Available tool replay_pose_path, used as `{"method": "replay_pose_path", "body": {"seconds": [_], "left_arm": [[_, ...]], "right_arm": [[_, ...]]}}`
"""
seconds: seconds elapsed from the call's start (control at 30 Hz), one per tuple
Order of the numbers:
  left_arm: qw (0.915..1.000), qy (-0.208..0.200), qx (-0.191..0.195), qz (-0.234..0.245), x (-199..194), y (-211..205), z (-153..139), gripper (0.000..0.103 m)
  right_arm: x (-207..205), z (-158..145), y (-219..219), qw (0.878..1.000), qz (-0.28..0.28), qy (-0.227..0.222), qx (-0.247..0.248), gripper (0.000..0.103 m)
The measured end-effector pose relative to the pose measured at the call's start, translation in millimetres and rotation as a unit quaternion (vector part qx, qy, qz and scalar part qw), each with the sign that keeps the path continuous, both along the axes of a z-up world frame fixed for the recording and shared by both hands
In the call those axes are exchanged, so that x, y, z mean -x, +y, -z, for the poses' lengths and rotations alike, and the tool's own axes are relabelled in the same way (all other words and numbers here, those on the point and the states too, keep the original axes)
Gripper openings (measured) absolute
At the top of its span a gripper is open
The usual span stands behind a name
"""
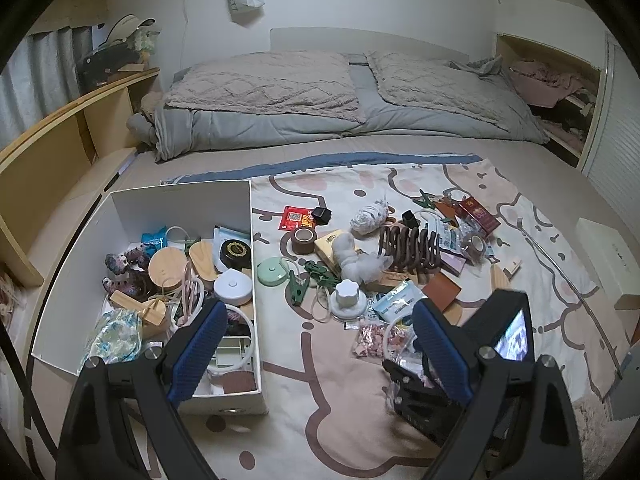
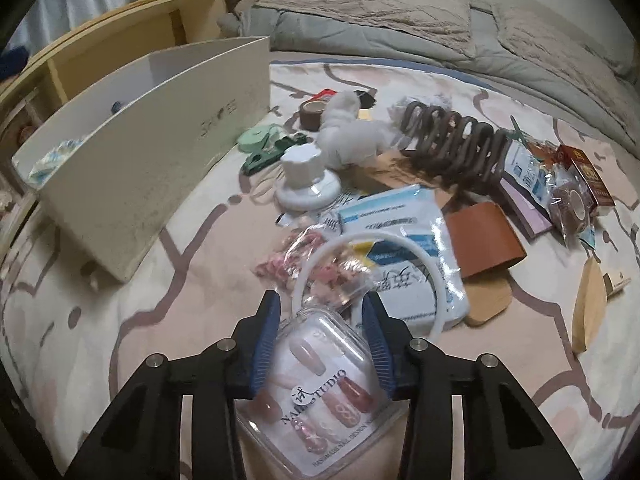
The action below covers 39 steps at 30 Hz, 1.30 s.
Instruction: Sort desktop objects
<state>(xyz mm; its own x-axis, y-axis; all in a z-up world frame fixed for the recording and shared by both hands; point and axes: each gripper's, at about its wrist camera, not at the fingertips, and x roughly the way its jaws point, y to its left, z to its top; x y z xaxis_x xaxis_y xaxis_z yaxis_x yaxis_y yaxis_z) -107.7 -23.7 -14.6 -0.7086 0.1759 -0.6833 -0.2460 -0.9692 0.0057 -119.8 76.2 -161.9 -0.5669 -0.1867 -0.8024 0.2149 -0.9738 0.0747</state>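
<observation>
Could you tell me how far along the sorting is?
Roughly halfway. The white box already holds many items. The right claw is shut on a clear case of false nails. The left claw is open and empty. The hair clip, the tape roll and packets remain on the blanket.

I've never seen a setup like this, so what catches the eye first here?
Up close, the right gripper clamps a clear box of press-on nails. Beyond it, clutter covers the patterned blanket, with a brown coil-shaped rack at the centre. To the left, a white box is already half-filled.
</observation>
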Motion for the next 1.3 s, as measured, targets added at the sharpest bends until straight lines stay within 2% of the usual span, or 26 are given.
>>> {"method": "replay_pose_path", "body": {"seconds": [0.2, 0.5, 0.7, 0.8, 0.87, 0.9, 1.0, 1.1, 1.3], "left_arm": [[0.9999, -0.004, -0.009, -0.003, 1, -3, 0, 0.094], [1.0000, -0.006, -0.007, 0.000, -1, -2, 0, 0.094], [0.9999, -0.008, -0.004, 0.006, -5, 2, 3, 0.094], [0.9999, -0.012, -0.002, 0.009, -7, 3, 7, 0.094], [0.9998, -0.015, 0.000, 0.012, -7, 5, 9, 0.094], [0.9997, -0.017, 0.001, 0.015, -8, 6, 11, 0.094], [0.9994, -0.028, 0.004, 0.021, -7, 10, 18, 0.094], [0.9988, -0.038, 0.006, 0.031, -9, 17, 24, 0.094], [0.9960, -0.047, 0.040, 0.064, -17, 43, 41, 0.094]], "right_arm": [[-29, 9, -2, 1.000, -0.026, -0.007, -0.006, 0.043], [-75, 7, 7, 0.999, -0.032, -0.013, 0.001, 0.043], [-86, 3, 12, 0.999, -0.037, -0.016, 0.009, 0.043], [-83, -9, 24, 0.999, -0.017, -0.018, 0.039, 0.043], [-80, -22, 38, 0.998, 0.004, -0.003, 0.056, 0.052], [-80, -27, 45, 0.998, 0.013, 0.002, 0.058, 0.061], [-71, -37, 65, 0.998, 0.048, 0.017, 0.046, 0.064], [-60, -31, 82, 0.997, 0.078, 0.001, 0.017, 0.064], [-44, 2, 92, 0.994, 0.097, -0.054, -0.005, 0.063]]}}
